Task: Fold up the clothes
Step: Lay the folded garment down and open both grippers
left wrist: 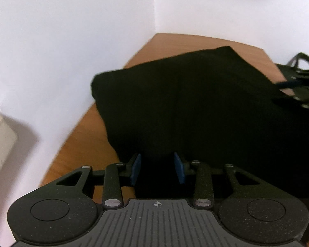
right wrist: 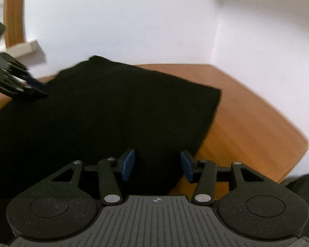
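A black garment point(left wrist: 195, 103) lies folded flat on a wooden table point(left wrist: 82, 140), its near edge under both grippers. My left gripper point(left wrist: 157, 160) is at the garment's near left part, its blue pads point(left wrist: 136, 168) apart and black cloth showing in the gap, not pinched. My right gripper point(right wrist: 157, 158) hovers at the garment's point(right wrist: 103, 113) near right corner, open, with cloth under the left pad point(right wrist: 128, 164) and bare table point(right wrist: 247, 127) under the right one. Each gripper shows in the other's view: the right gripper point(left wrist: 286, 88) at the right edge, the left gripper point(right wrist: 39, 89) at the left edge.
White walls meet in a corner just behind the table. A curved wooden frame point(right wrist: 13, 10) and a beige ledge point(right wrist: 28, 48) stand at the left. A beige block point(left wrist: 0, 140) sits off the table's left side. Bare wood lies right of the garment.
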A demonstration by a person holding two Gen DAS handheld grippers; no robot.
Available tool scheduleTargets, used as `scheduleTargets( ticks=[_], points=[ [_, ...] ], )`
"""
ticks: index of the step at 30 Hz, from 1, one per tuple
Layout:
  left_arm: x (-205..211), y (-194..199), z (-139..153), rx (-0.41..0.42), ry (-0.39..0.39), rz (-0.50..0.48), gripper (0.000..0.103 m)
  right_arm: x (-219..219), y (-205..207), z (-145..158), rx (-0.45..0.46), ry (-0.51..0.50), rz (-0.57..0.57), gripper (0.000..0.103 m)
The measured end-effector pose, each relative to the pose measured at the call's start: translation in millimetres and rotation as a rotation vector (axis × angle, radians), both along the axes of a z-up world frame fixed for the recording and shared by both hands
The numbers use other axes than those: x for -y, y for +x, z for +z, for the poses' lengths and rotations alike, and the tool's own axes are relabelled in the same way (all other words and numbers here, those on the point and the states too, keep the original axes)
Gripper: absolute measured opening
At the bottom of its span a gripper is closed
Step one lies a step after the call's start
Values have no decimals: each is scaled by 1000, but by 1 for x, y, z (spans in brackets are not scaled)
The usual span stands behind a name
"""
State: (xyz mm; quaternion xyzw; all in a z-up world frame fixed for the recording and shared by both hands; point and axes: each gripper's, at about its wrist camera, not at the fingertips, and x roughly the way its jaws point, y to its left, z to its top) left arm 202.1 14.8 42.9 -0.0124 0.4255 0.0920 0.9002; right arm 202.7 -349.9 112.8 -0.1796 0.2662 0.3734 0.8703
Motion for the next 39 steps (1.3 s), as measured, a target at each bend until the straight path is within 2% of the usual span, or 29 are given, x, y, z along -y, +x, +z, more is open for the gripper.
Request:
scheduleTargets(
  ticks=[3,6,9,13,18,23,25,28,32,35,39],
  points=[
    [4,0,6,-15,16,-24,39,8,16,2,-7,-5,7,48],
    [6,9,16,29,27,-21,38,20,31,2,-3,-17,-4,48],
    [9,27,25,64,64,-43,41,27,52,2,-25,-10,-11,48],
    [3,56,29,85,98,-55,41,27,72,3,10,-49,-23,48],
    [-17,85,24,99,140,-23,44,19,109,5,46,-110,-46,48],
    [-35,84,4,93,108,31,44,6,142,10,57,-159,-82,48],
    [-41,79,-1,89,87,62,44,10,137,17,88,-152,-105,48],
    [-47,71,-5,83,64,104,44,28,119,28,56,-63,-90,49],
    [-45,59,-2,88,92,131,44,50,85,25,12,18,-65,49],
    [-49,55,2,141,86,150,43,64,60,22,-3,70,-53,50],
    [-43,61,13,205,76,129,43,63,36,16,-29,95,-31,50]
  ],
)
